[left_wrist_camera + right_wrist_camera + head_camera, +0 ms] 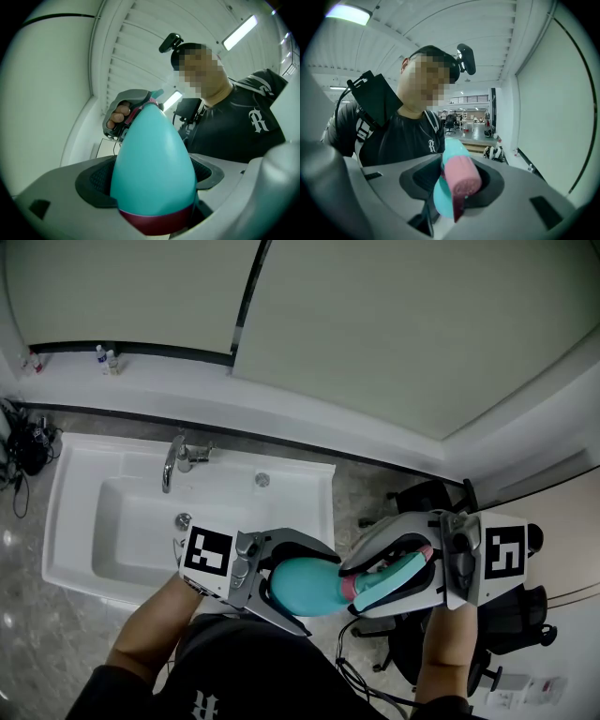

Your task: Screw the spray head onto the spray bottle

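**A:** Spray bottle [305,585] first, from the head view. How should this step go?

**B:** I'd hold the bottle steady and turn only the spray head [394,579], with both in one straight line so the thread doesn't cross. The bottle is in the air, lying roughly level, near the front edge of the sink [84,521]. The left tool [319,594] has its jaws spread wide around the teal body. The right tool [354,589] meets it from the other side, clamped on the head.

**A:** And the left gripper view?

**B:** A firm hold matters here, because the smooth, rounded body [152,164] could slip. Its dark red base [154,220] sits deep between the jaws, and both pads press against its sides. The narrow end points away, towards the right tool [129,110].

**A:** The right gripper view?

**B:** Short wrist turns, I think, without pulling outward. The head's pink ribbed part [461,176] sits between the jaws, which are about half closed and grip it. I can't tell how far it's threaded on.
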